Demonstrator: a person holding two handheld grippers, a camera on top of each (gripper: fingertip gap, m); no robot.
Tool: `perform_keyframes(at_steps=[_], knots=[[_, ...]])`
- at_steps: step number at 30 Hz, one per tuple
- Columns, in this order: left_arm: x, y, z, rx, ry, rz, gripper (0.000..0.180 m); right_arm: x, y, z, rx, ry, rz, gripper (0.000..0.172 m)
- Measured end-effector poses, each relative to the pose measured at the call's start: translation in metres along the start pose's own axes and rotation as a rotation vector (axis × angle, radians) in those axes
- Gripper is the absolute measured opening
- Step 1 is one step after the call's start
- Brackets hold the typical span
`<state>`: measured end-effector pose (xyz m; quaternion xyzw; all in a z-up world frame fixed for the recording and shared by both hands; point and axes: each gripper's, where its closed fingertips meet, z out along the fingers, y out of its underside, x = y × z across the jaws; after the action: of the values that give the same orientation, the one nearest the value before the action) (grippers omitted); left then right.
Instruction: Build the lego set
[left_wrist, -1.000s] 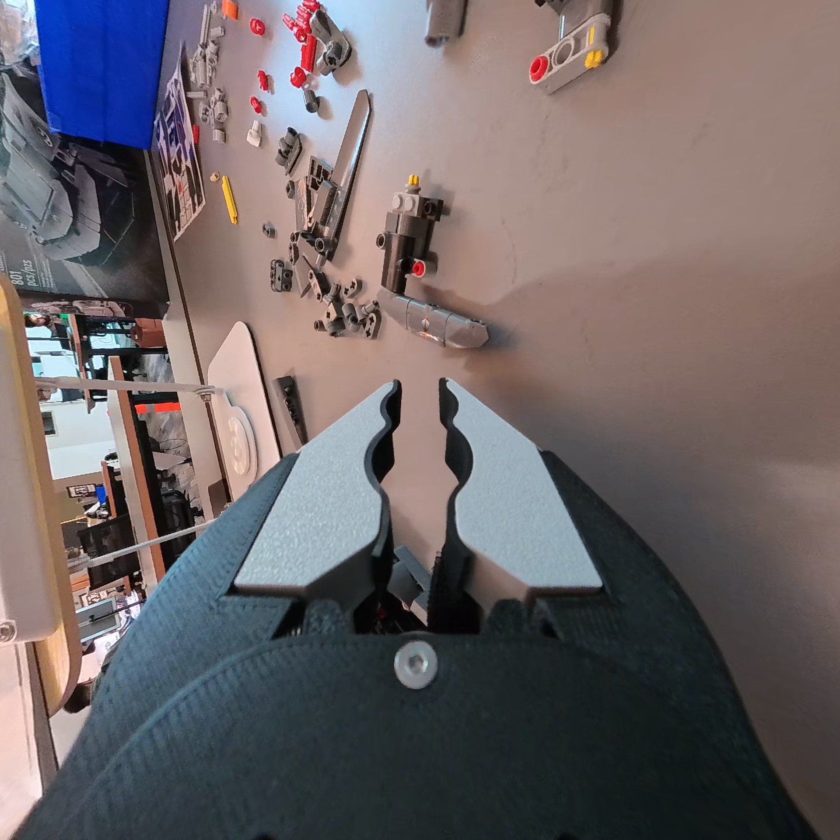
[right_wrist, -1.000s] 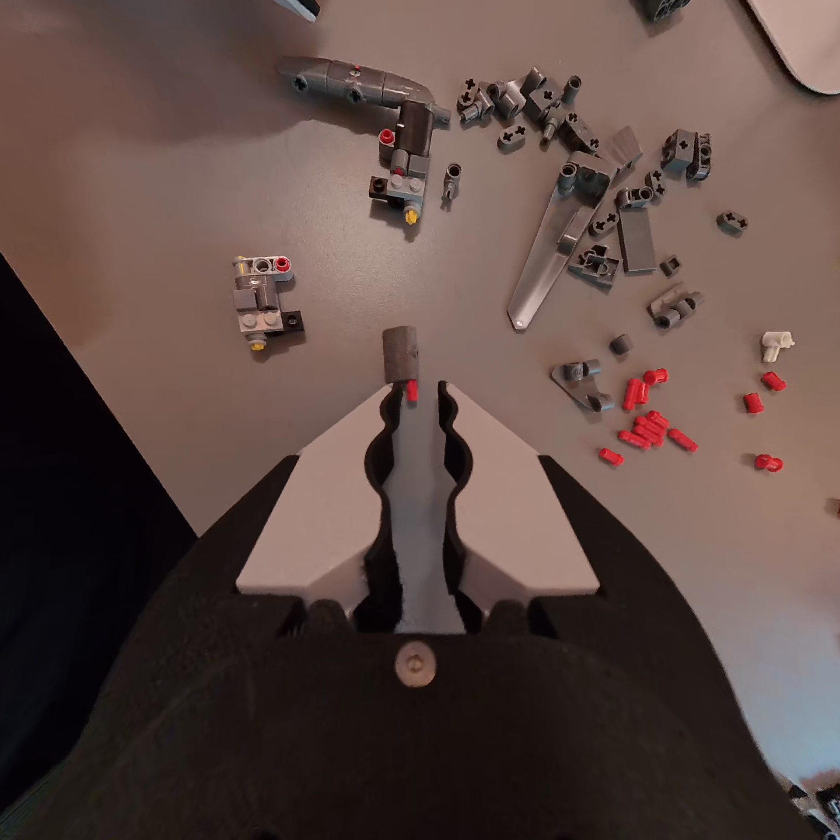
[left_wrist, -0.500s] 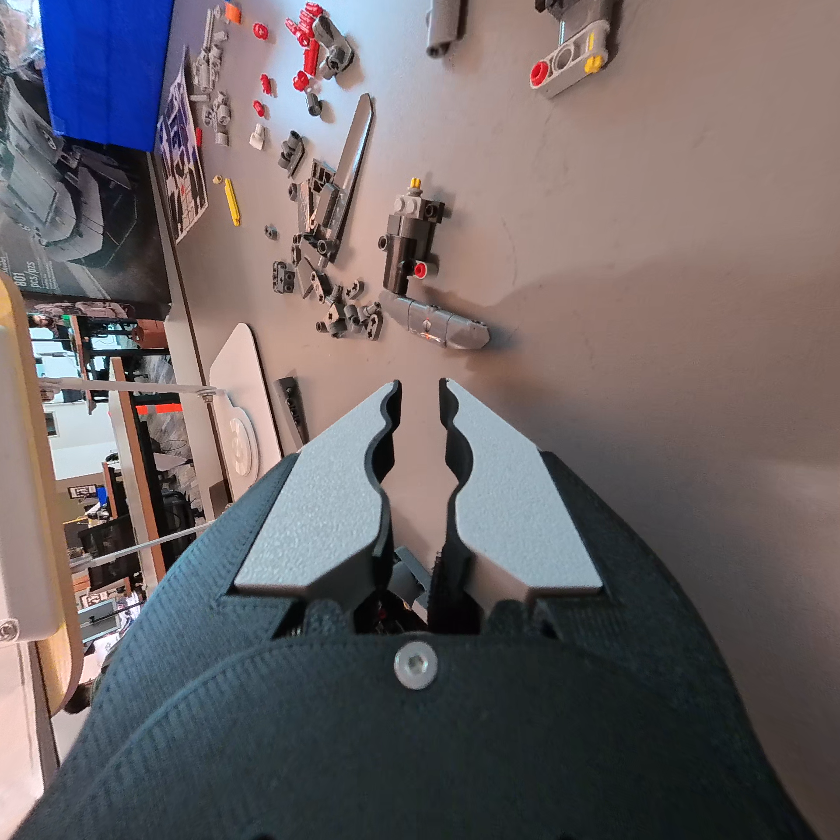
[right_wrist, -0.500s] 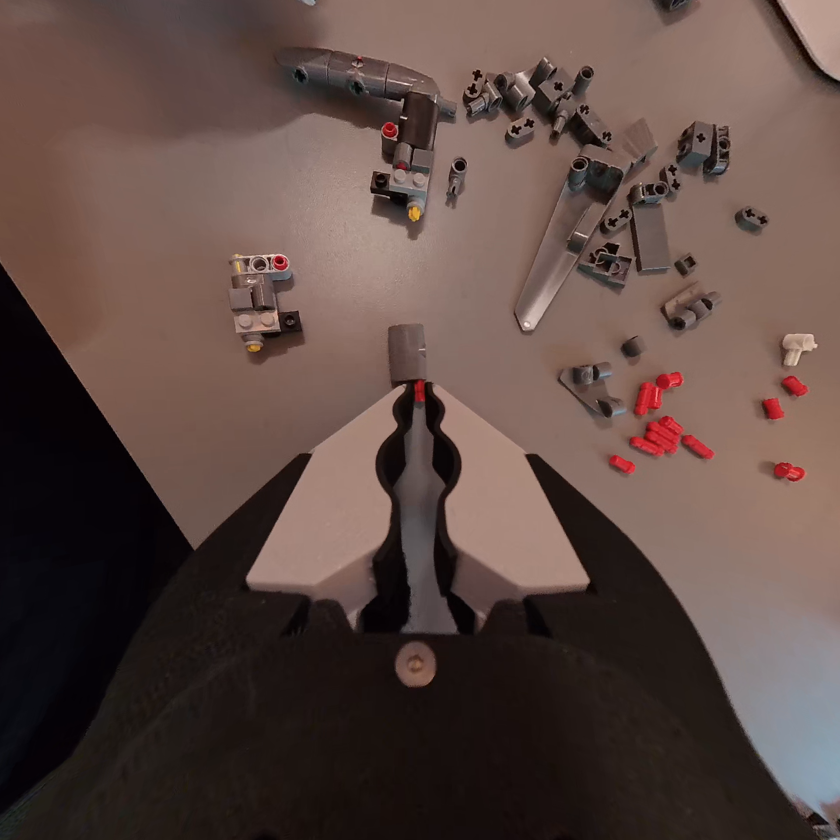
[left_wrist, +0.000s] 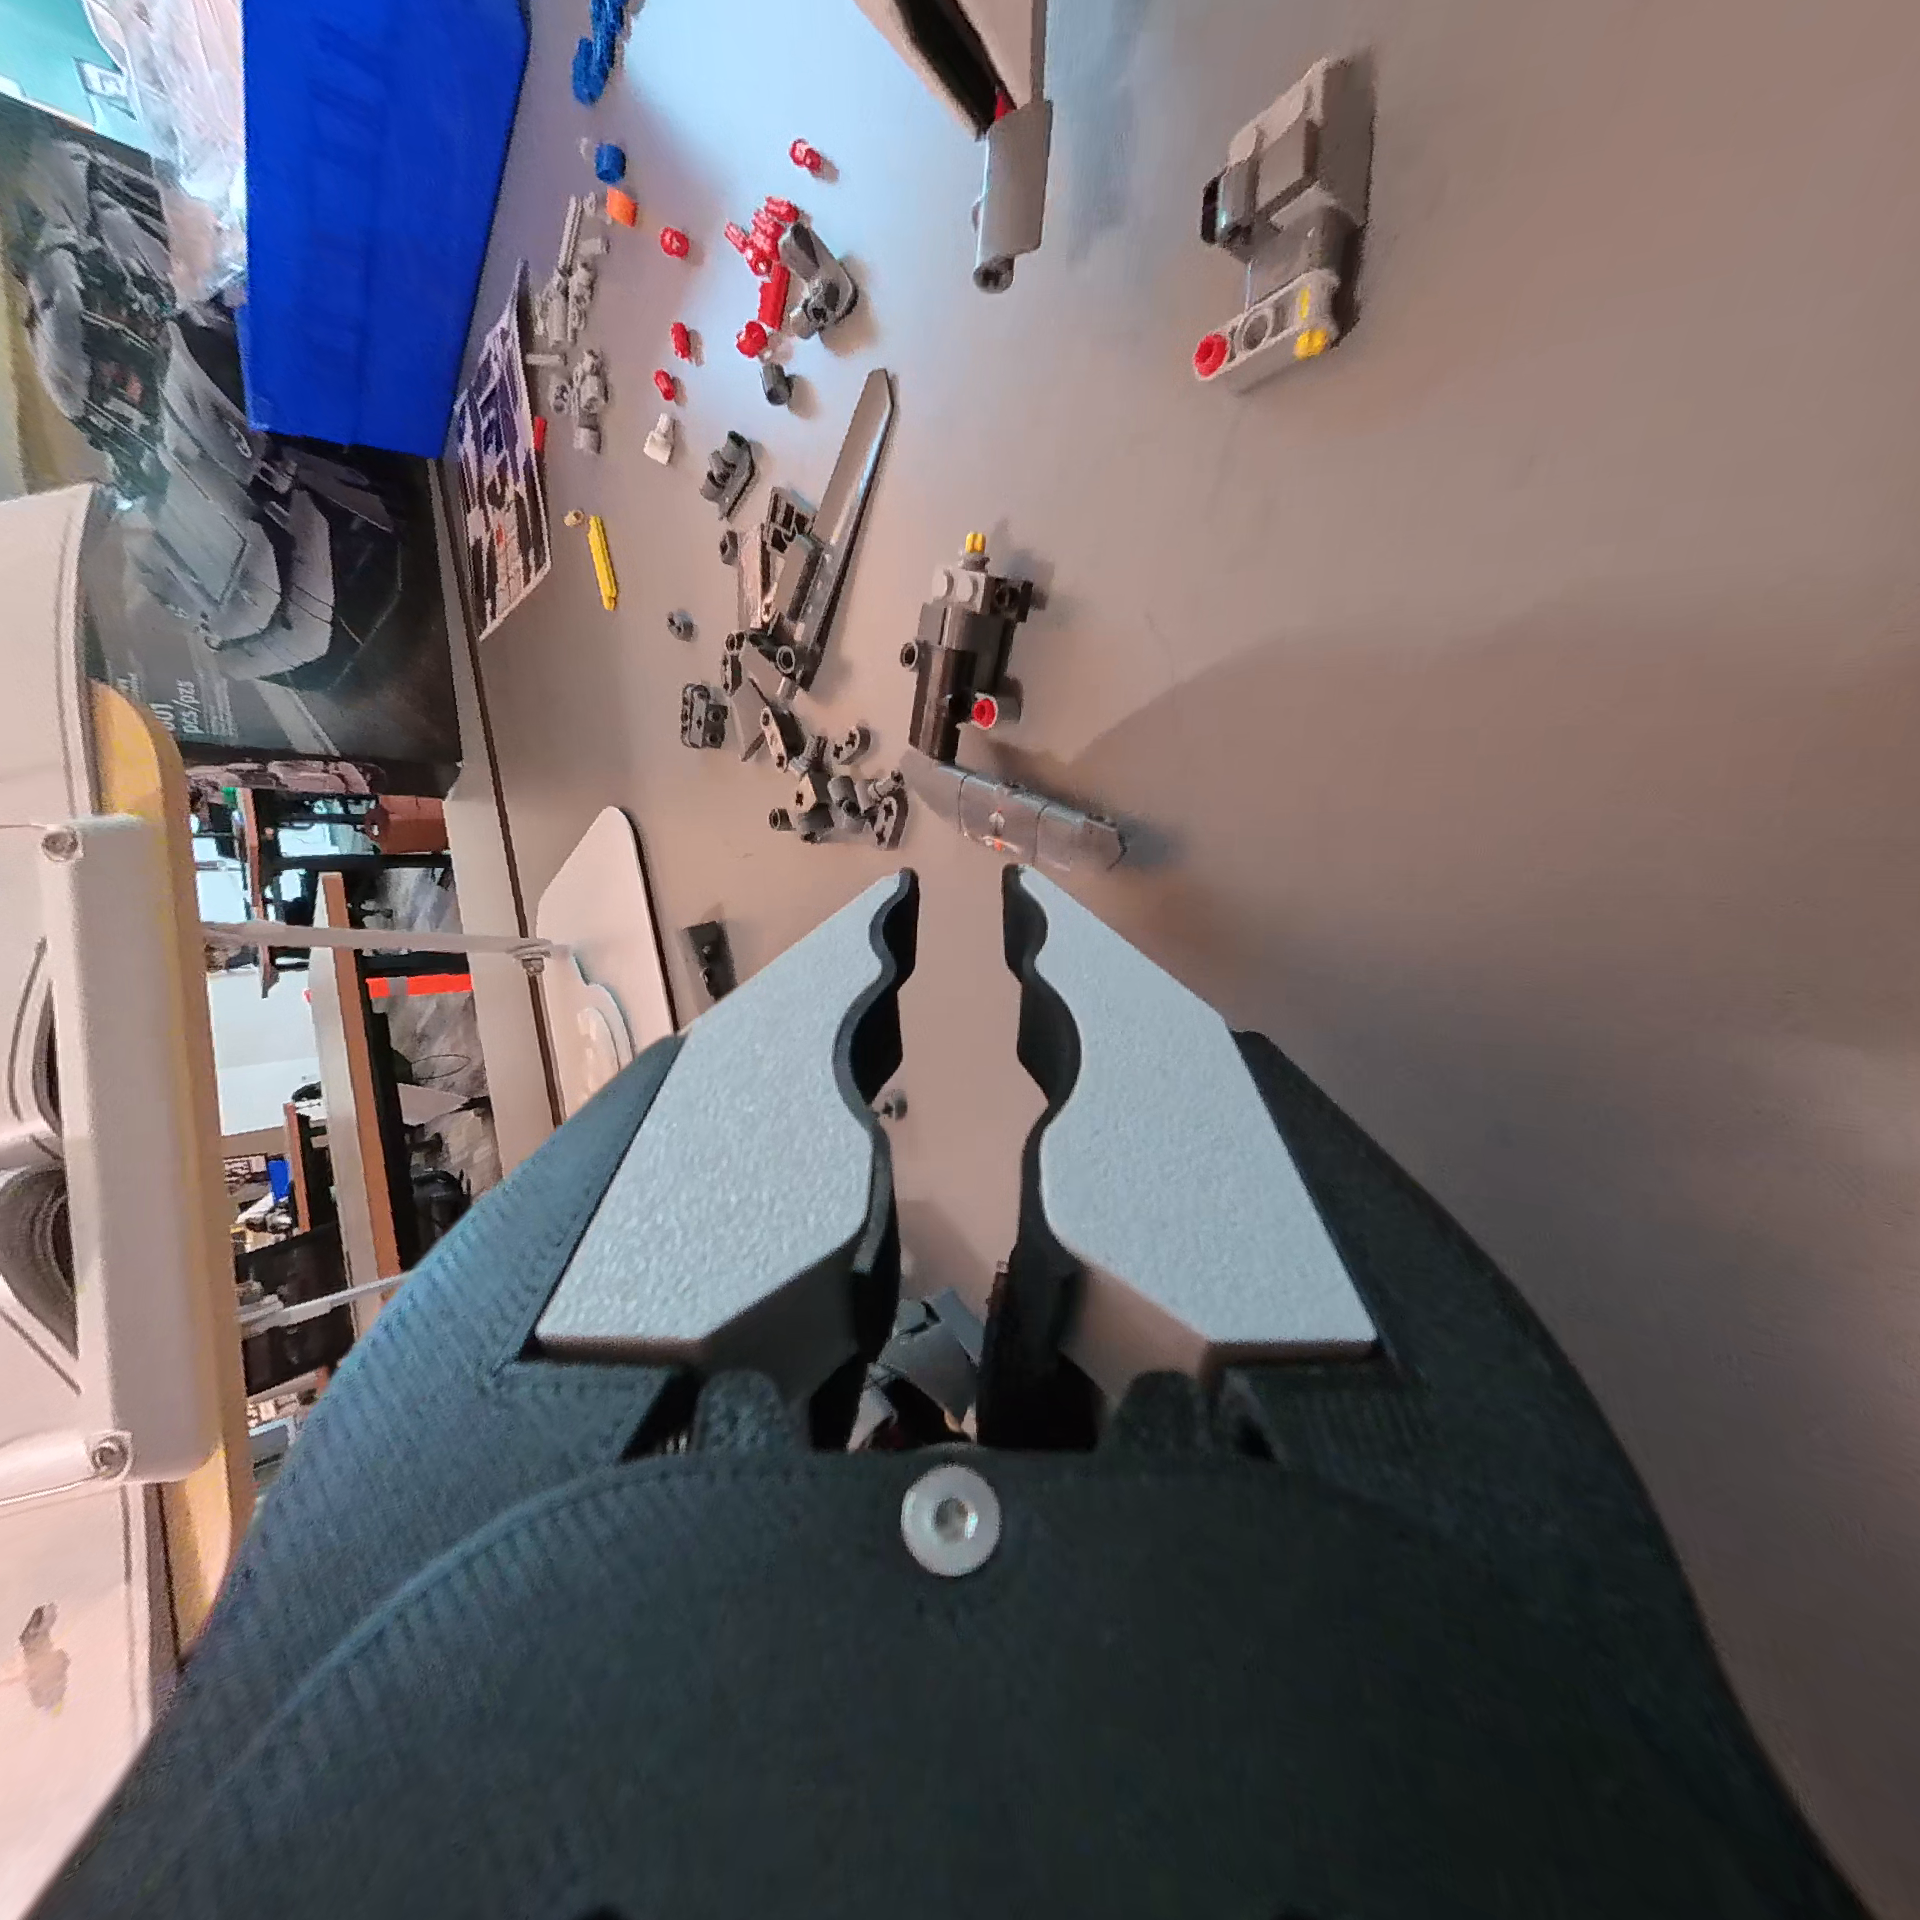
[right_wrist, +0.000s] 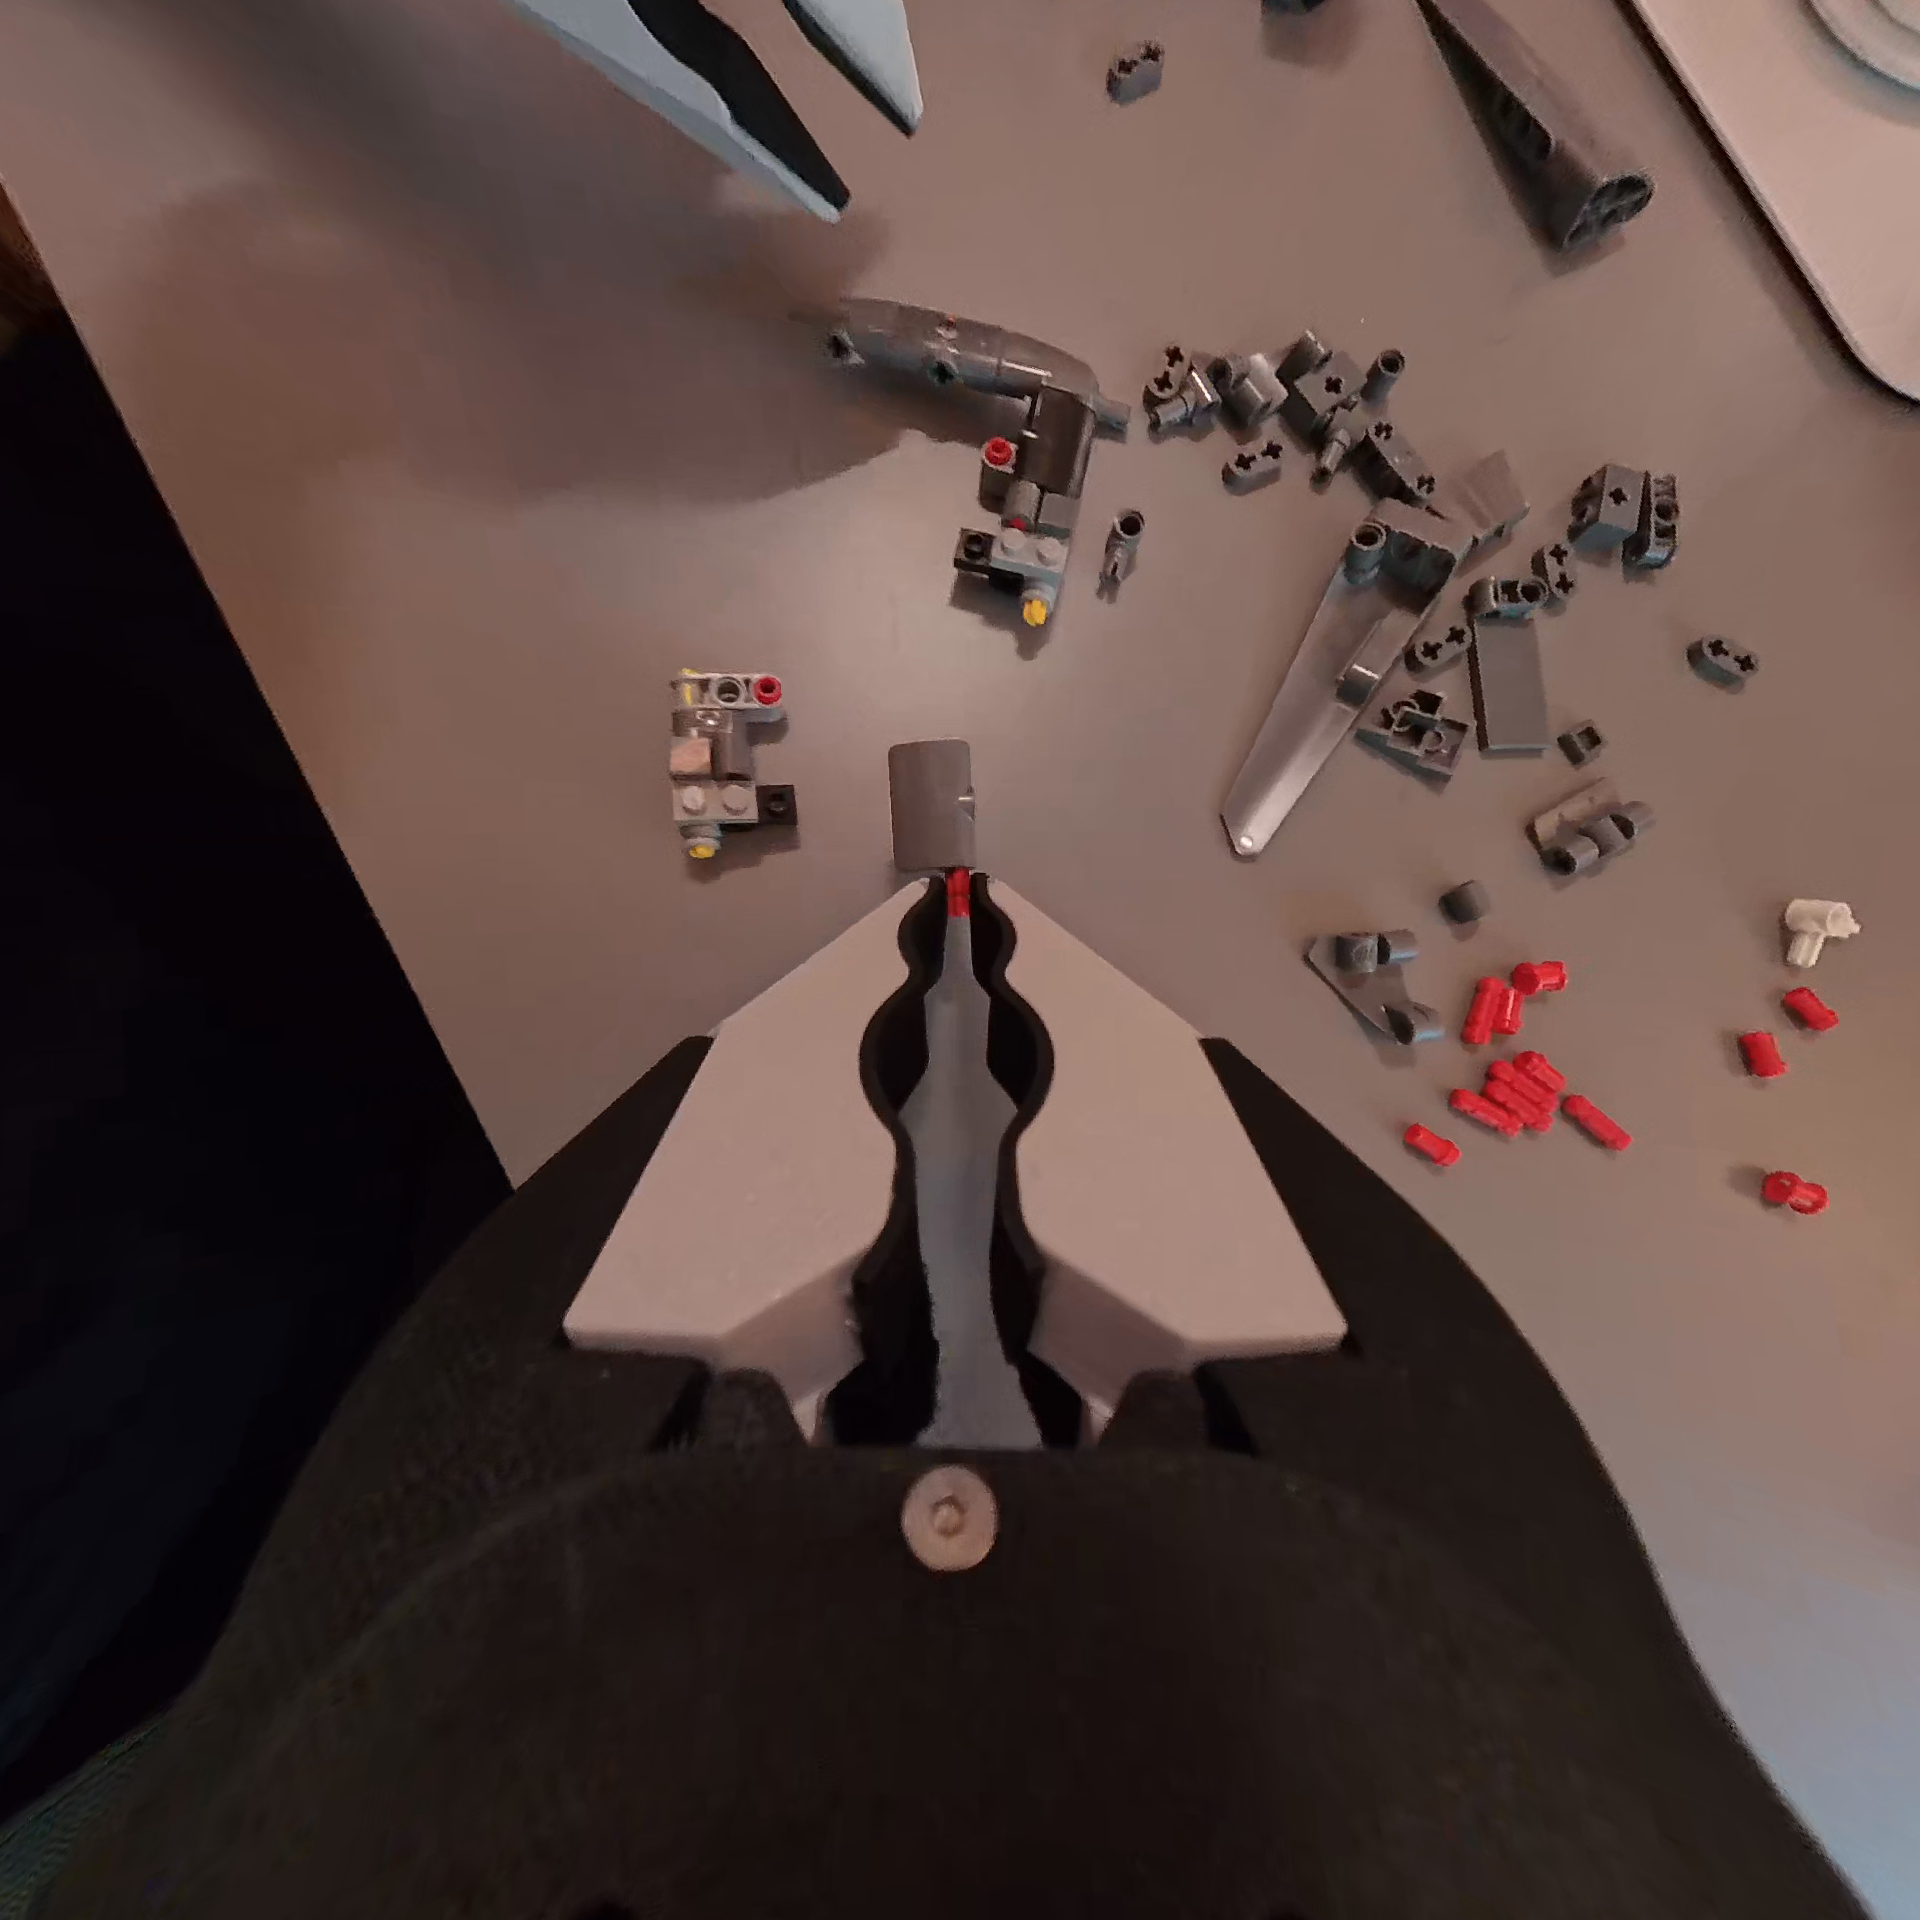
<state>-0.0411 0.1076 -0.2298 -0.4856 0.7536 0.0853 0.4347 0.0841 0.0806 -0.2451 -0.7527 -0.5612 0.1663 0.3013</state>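
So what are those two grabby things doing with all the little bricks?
A person holds two tools over a grey table strewn with small building pieces. The right tool has its tips shut on a little red pin that sticks out of a dark grey cylinder piece. The left tool is open and empty above the table.
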Motion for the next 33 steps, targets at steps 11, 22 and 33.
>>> perform_keyframes(at_steps=[11, 22, 33], knots=[[0.012, -0.017, -0.002, 0.040, 0.023, 0.049, 0.014, -0.020, -0.019, -0.004, 0.059, -0.084, -0.030, 0.001], [0.016, -0.024, 0.000, 0.057, 0.024, 0.067, 0.014, -0.031, -0.059, -0.037, 0.515, -0.429, 0.234, 0.001], [0.014, -0.022, -0.002, 0.051, 0.018, 0.068, 0.014, -0.017, -0.079, -0.078, 0.916, -0.525, 0.332, 0.001]])
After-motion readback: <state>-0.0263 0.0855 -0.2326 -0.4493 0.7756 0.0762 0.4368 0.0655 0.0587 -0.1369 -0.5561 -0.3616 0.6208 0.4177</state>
